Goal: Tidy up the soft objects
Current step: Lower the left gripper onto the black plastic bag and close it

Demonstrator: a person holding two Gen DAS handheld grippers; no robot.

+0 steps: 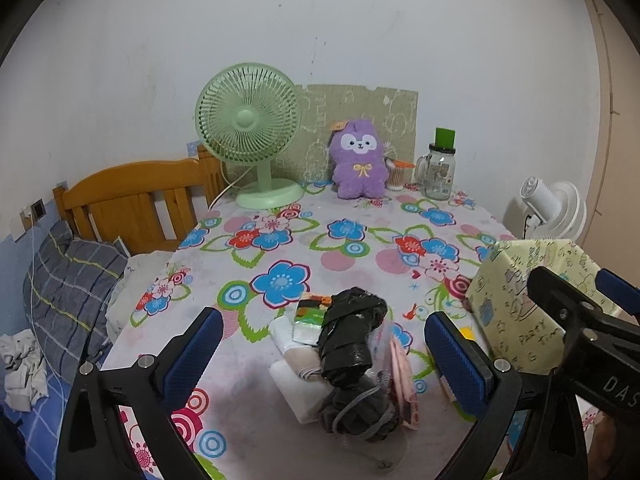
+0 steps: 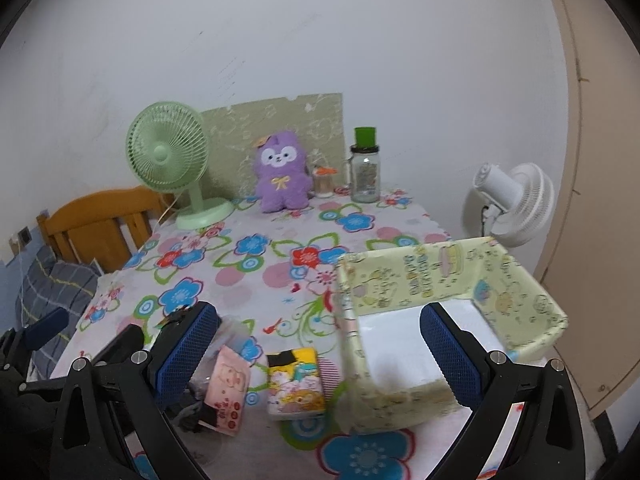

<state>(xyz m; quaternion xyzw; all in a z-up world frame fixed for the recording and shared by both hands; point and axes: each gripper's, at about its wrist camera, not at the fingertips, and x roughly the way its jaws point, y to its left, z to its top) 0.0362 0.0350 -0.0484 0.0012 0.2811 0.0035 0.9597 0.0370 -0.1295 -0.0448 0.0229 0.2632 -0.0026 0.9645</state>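
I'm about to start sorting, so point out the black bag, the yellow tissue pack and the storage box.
black bag [image 1: 352,330], left wrist view, crumpled middle.
yellow tissue pack [image 2: 295,382], right wrist view, printed top face.
storage box [image 2: 452,276], right wrist view, inner back wall.

A plain white wall [image 1: 320,32] is backing the scene. A table [image 1: 360,216] is wearing a floral cloth. A wooden bed headboard [image 1: 132,196] is standing at its left, a plaid pillow [image 1: 68,292] lying beside it. A white fan [image 2: 516,200] is standing at right, near a beige door [image 2: 592,200]
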